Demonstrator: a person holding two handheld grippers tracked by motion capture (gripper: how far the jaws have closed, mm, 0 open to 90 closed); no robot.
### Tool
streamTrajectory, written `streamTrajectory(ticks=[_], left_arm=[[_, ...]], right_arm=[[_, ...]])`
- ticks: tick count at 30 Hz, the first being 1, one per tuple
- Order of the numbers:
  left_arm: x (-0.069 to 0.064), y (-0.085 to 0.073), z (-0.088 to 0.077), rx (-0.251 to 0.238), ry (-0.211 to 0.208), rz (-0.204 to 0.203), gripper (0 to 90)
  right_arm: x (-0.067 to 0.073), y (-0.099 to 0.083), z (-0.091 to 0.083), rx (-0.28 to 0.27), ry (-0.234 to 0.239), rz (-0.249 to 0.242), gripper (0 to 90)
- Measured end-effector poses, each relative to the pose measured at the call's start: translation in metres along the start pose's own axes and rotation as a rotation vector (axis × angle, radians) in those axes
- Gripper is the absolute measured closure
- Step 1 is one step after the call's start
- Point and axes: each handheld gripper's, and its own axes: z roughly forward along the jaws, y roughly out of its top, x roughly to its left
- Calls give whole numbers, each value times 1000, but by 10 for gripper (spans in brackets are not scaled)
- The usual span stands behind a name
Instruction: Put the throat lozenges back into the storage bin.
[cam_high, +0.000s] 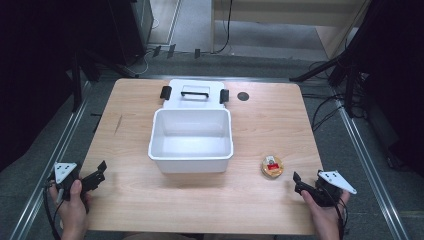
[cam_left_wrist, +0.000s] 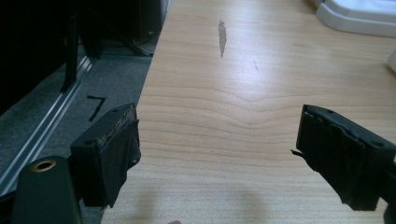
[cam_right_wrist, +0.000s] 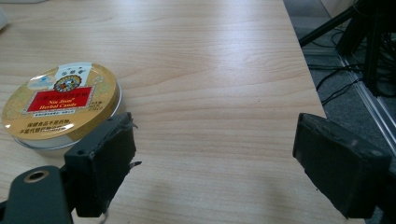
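Wooden desk (cam_high: 210, 200), bare along the near edge. White storage box (cam_high: 191, 140) at centre, open and empty, its lid (cam_high: 195, 94) flat behind it. Round gold candy tin (cam_high: 272, 166) right of the box, well apart from it, just ahead of the right tool (cam_high: 300, 182). Right tool wide open, holding nothing; left tool (cam_high: 97, 175) likewise, by the left edge. Likely the approach stage: next, swinging left to straddle the tin, then closing.

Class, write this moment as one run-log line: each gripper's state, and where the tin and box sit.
left gripper: open, empty | right gripper: open, empty, beside candy tin | white box: open, mid-table | lid: behind box
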Motion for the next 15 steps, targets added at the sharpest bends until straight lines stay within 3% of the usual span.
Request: streamTrajectory(ticks=[6,15], left_arm=[[-3,-1,-1,-12,25,16,141],[-3,0,0,-2,52,6,140]], right_arm=[[1,1,1,17,22,-22,135],[6,13,3,116,79,-97,137]])
